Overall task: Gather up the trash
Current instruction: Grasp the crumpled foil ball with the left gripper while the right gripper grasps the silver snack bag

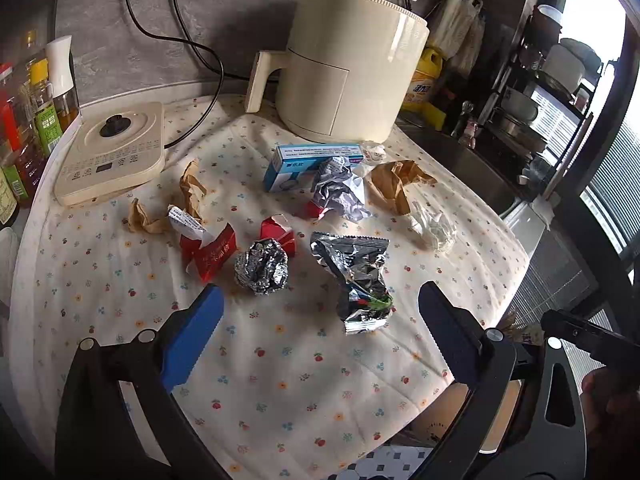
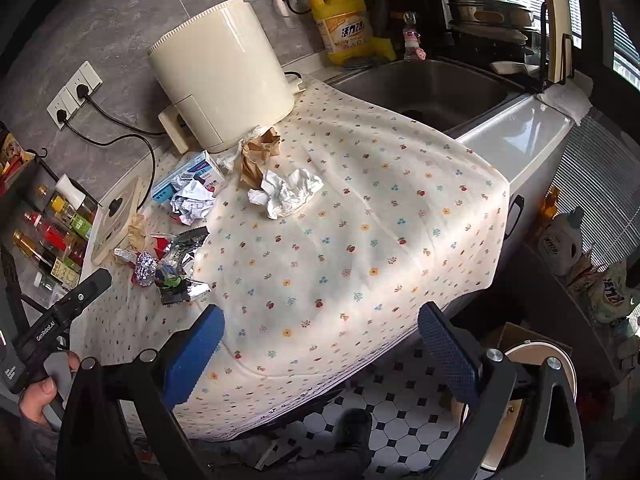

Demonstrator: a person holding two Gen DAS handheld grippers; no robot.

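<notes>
From the left wrist: hovering with jaws spread wide and empty, left gripper (image 1: 320, 316) just above the floral cream tablecloth (image 1: 280, 380), framing a torn silver foil snack wrapper (image 1: 358, 280) lying flat between the fingers, with a crumpled silver foil ball (image 1: 261, 266) just left of it, red card scraps (image 1: 210, 254) beside that, and a blue-and-white cardboard box (image 1: 308, 166) lying farther back near the cream air fryer (image 1: 344, 68). From the right wrist: hanging over the cloth's near edge, right gripper (image 2: 320, 340) likewise gaping and holding nothing, with a crumpled white tissue (image 2: 286, 194) lying well ahead, touching a crumpled brown paper wad (image 2: 256, 156)
</notes>
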